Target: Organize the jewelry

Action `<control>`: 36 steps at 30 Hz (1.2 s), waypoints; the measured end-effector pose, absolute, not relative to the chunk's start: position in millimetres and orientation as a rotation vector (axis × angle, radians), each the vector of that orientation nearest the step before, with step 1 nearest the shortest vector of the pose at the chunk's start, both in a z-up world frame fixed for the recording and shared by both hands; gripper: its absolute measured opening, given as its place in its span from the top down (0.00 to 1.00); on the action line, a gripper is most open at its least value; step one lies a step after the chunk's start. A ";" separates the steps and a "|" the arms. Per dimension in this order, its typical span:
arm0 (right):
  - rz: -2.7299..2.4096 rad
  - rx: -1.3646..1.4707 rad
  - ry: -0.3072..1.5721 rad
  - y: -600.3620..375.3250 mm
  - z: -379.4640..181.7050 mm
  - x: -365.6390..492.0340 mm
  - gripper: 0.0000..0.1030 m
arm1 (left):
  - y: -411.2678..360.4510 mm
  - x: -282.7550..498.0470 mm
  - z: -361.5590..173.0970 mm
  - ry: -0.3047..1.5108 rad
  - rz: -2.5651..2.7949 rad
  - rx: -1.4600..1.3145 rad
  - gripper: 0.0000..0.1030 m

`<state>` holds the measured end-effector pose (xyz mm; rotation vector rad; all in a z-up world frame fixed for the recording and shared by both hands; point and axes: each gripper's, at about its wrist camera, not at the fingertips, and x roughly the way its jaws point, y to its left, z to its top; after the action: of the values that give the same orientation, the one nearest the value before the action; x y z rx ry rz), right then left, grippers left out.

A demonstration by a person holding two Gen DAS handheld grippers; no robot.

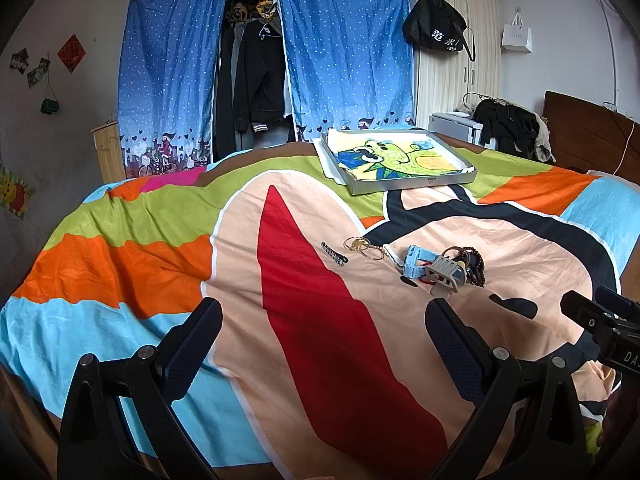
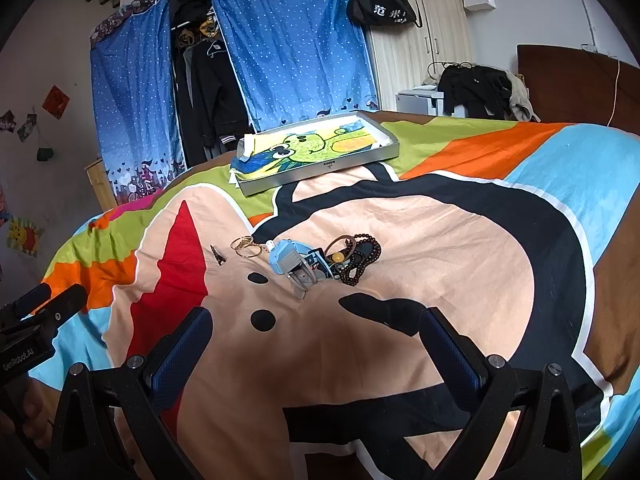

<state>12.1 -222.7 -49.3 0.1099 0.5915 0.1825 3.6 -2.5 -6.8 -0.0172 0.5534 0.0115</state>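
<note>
A small heap of jewelry lies on the bedspread [image 1: 168,264] near the middle of the bed. Its parts, from the right: a dark brown beaded bracelet [image 1: 478,266] [image 2: 366,254] coiled beside a brown ring-shaped band [image 2: 340,244]; a light blue watch [image 1: 416,261] [image 2: 286,254] touching a grey strap-like piece [image 1: 448,274] [image 2: 300,276], the two overlapping so that their exact relation cannot be told; a cluster of thin gold hoops [image 1: 362,247] [image 2: 245,246] just to the left of the watch; and, slightly apart at the far left, a small dark hair clip [image 1: 334,254] [image 2: 218,257]. Beyond the heap, toward the far edge of the bed, rests a shallow grey tray [image 1: 412,184] [image 2: 320,170] lined with a sheet bearing a green and yellow cartoon drawing. Behind the bed hang blue dotted curtains [image 1: 168,64] [image 2: 288,40], parted over dark clothing, and a black bag [image 1: 434,26] [image 2: 380,4] hangs on a pale wardrobe. In the foreground, the left tongs [image 1: 322,334] and the right tongs [image 2: 316,340] hover above the bedspread, well short of the heap, each with its two fingers spread wide and nothing between them.
</note>
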 end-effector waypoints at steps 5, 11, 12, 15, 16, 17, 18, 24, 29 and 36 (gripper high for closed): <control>0.183 0.111 0.593 -223.4 -49.3 12.4 0.00 | -2.6 3.7 -6.8 0.554 0.011 -0.017 0.03; 0.184 0.112 0.592 -224.2 -49.5 12.8 0.00 | -2.6 3.8 -6.9 0.554 0.011 -0.017 0.03; 0.184 0.113 0.593 -224.3 -49.5 12.9 0.00 | -2.7 3.9 -7.0 0.554 0.011 -0.017 0.03; 0.184 0.114 0.593 -224.6 -49.5 13.4 0.00 | -2.2 3.1 -7.2 0.557 0.010 -0.018 0.03; 0.184 0.114 0.594 -223.3 -49.3 12.6 0.00 | -2.1 3.2 -8.0 0.559 0.010 -0.018 0.03; 0.184 0.114 0.594 -224.9 -49.6 13.7 0.00 | -2.7 2.9 -9.4 0.562 0.009 -0.017 0.03; 0.183 0.114 0.595 -223.9 -49.4 13.3 0.00 | -2.7 3.4 -10.3 0.567 0.009 -0.017 0.03; 0.188 0.113 0.596 -221.7 -49.9 13.6 0.00 | 1.7 8.5 -14.7 0.592 0.039 -0.010 0.03; 0.211 0.099 0.637 -213.3 -54.3 26.0 0.00 | 12.7 17.6 -19.7 0.636 0.052 -0.021 0.03; 0.233 0.108 0.686 -208.4 -52.1 47.8 0.00 | 32.6 36.5 -21.0 0.697 0.005 0.010 0.03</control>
<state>47.8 -208.4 -52.1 0.1076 0.6861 0.2326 36.5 32.6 -21.0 0.0104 0.6972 0.0047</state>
